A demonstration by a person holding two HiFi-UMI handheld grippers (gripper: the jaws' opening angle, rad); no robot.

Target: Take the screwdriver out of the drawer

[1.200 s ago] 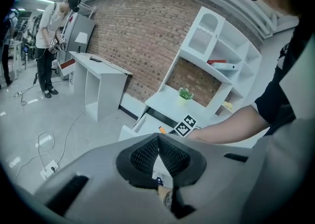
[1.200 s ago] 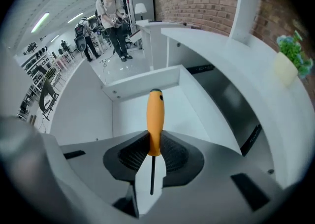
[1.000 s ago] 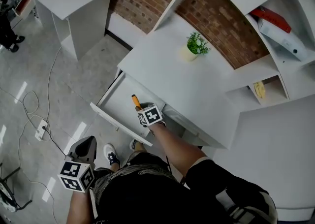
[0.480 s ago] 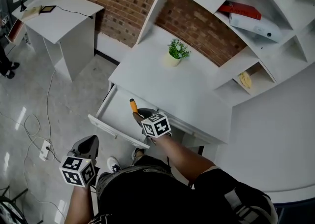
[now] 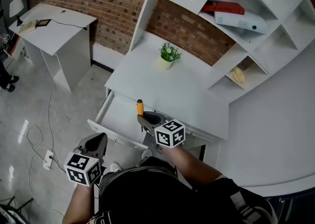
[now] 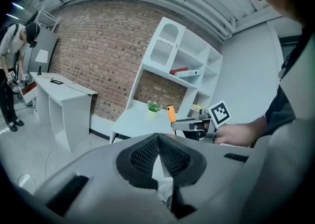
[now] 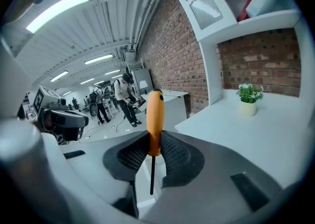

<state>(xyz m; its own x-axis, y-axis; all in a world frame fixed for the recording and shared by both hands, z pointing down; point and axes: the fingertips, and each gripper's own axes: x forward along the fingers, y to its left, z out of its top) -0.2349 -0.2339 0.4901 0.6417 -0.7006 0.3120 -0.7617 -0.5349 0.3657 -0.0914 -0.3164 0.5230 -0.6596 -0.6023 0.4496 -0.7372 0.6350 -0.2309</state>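
Right gripper (image 7: 153, 153) clamped on screwdriver (image 7: 155, 117), now raised above drawer (image 5: 115, 114); sat lower a second ago. Extraction looks nearly done. Left gripper (image 6: 158, 154) closed, empty, idle.

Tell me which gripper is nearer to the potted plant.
Right. The right gripper, shut on the screwdriver, is over the open drawer, in front of the potted plant; the left gripper is farther back, outside the drawer.

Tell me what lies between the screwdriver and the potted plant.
Nothing but bare desk top separates screwdriver and potted plant; the head view shows it.
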